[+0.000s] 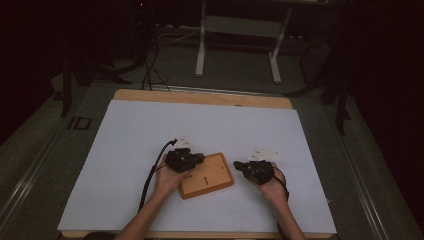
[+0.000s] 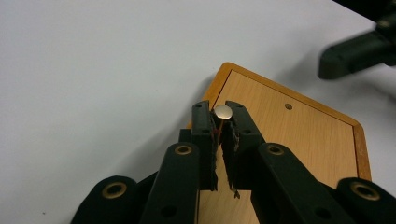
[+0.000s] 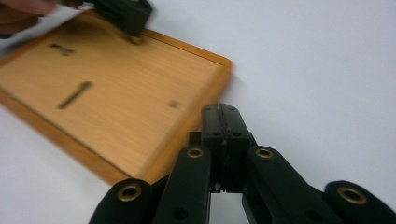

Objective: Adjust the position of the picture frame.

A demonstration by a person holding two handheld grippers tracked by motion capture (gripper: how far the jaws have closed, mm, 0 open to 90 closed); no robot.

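Note:
A wooden board (image 1: 210,176) with a raised orange rim lies on the white sheet, between my two hands. Over the board's left corner my left gripper (image 1: 198,159) is shut on a small round-headed metal pin (image 2: 223,112), which its fingertips (image 2: 203,116) pinch upright above the board (image 2: 299,135). My right gripper (image 1: 239,165) hovers just right of the board, with its jaws shut and nothing between them (image 3: 222,110). In the right gripper view the board (image 3: 116,107) shows two narrow slots (image 3: 74,94) and a small hole (image 3: 173,103), and the left gripper (image 3: 123,11) is at its far corner.
The white sheet (image 1: 150,130) covers most of the wooden table (image 1: 200,96). Beyond the table's far edge are the legs of a white stand (image 1: 237,45) and cables (image 1: 150,65) on a dark floor.

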